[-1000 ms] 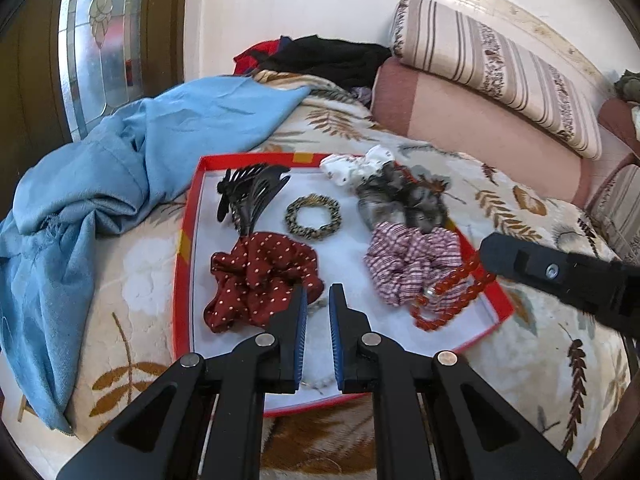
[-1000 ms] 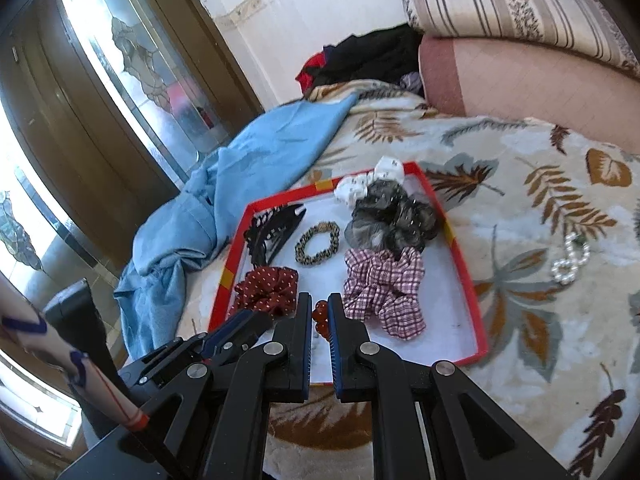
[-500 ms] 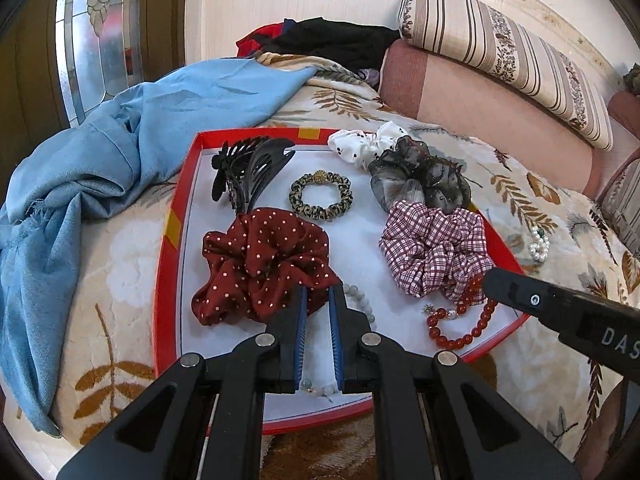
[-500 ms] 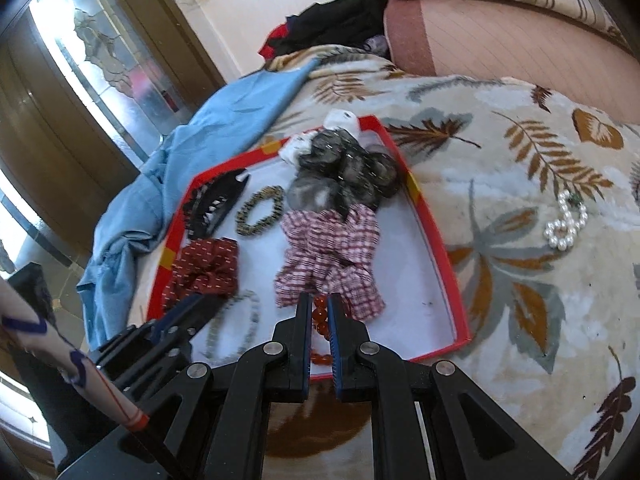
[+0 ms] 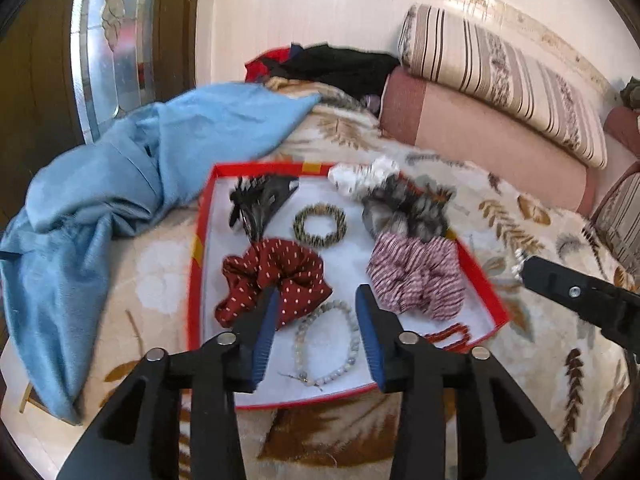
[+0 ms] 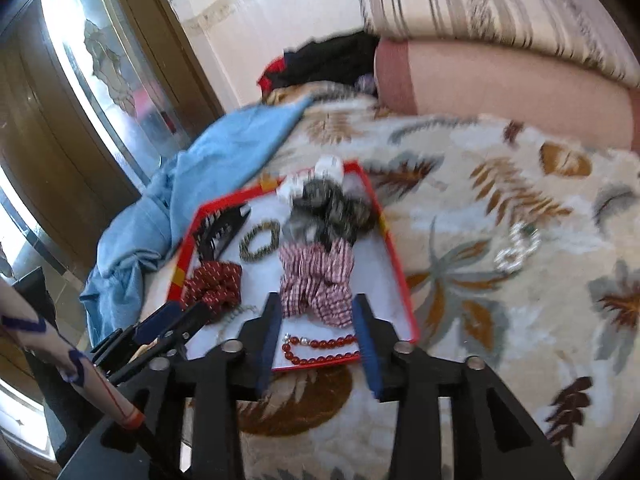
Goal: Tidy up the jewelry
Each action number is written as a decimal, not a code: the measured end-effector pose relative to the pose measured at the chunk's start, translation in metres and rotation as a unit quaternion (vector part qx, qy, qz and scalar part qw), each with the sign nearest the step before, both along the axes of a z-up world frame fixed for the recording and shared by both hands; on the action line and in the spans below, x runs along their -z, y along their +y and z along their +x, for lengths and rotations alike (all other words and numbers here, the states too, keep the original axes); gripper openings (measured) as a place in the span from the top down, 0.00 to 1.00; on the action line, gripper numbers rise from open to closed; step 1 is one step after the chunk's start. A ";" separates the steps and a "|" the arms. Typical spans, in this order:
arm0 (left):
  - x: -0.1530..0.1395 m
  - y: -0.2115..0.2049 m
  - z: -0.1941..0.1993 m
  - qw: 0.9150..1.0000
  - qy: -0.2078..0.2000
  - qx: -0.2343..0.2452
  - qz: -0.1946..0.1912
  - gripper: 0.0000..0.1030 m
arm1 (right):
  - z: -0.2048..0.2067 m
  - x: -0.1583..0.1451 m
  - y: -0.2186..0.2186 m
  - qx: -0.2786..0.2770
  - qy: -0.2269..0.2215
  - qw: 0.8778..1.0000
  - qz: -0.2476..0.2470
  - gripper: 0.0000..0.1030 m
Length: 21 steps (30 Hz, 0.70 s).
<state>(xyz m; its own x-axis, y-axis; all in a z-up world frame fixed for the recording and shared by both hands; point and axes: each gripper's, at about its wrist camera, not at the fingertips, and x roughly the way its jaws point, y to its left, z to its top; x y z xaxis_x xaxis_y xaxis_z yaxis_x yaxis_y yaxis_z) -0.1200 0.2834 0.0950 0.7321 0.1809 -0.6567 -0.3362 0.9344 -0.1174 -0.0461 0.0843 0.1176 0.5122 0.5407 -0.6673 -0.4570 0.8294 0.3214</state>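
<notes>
A red-rimmed white tray [image 5: 200, 240] lies on the bed and holds a black hair claw [image 5: 260, 204], a gold-black bracelet [image 5: 320, 226], a red dotted scrunchie [image 5: 276, 276] and a plaid scrunchie [image 5: 416, 276]. My left gripper [image 5: 317, 292] hovers over the tray's front with its jaws opening. A grey bead bracelet [image 5: 326, 344] lies loose on the tray below it, not pressed. My right gripper [image 6: 317, 300] is also opening, above a red bead bracelet [image 6: 320, 346] that rests at the tray's [image 6: 400, 264] front edge. A pearl bracelet [image 6: 516, 248] lies on the blanket to the right.
Grey [image 5: 408, 208] and white [image 5: 360, 174] scrunchies sit at the tray's far corner. A blue cloth [image 5: 120, 184] is heaped to the left, with dark clothes [image 5: 340, 64] and striped bolsters [image 5: 500, 76] behind. A glass door [image 6: 100, 92] stands at the left.
Both grippers were shut and now stand apart. The grey bead bracelet and the red bead bracelet have been let go and lie on the tray. Both views have pulled back slightly.
</notes>
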 end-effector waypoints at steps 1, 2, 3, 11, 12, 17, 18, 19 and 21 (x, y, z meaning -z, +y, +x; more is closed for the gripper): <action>-0.012 -0.001 -0.008 1.000 -0.012 -0.005 -0.001 0.43 | -0.006 -0.009 -0.005 0.006 -0.012 1.000 -0.002 0.49; -0.020 -0.002 -0.015 1.000 -0.021 -0.008 0.001 0.27 | -0.016 -0.020 -0.013 0.014 -0.027 1.000 -0.007 0.39; -0.034 -0.004 -0.028 0.999 -0.038 -0.014 0.008 0.16 | -0.021 -0.026 -0.017 0.017 -0.036 0.999 -0.010 0.34; -0.091 -0.024 -0.111 0.995 -0.078 -0.038 0.042 0.00 | -0.106 -0.059 -0.068 0.030 -0.099 0.994 -0.037 0.14; -0.092 -0.029 -0.123 0.995 -0.068 -0.048 0.049 0.00 | -0.113 -0.058 -0.073 0.032 -0.097 0.994 -0.036 0.13; -0.083 -0.048 -0.147 0.995 -0.004 -0.068 0.079 0.00 | -0.144 -0.047 -0.089 0.035 -0.092 0.994 -0.047 0.12; -0.081 -0.053 -0.149 0.993 0.002 -0.069 0.095 0.00 | -0.147 -0.046 -0.091 0.034 -0.092 0.994 -0.048 0.12; -0.080 -0.056 -0.151 0.992 0.006 -0.070 0.108 0.00 | -0.148 -0.045 -0.092 0.033 -0.089 0.994 -0.049 0.12; -0.082 -0.061 -0.155 0.989 0.010 -0.069 0.129 0.00 | -0.150 -0.044 -0.092 0.030 -0.084 0.995 -0.047 0.12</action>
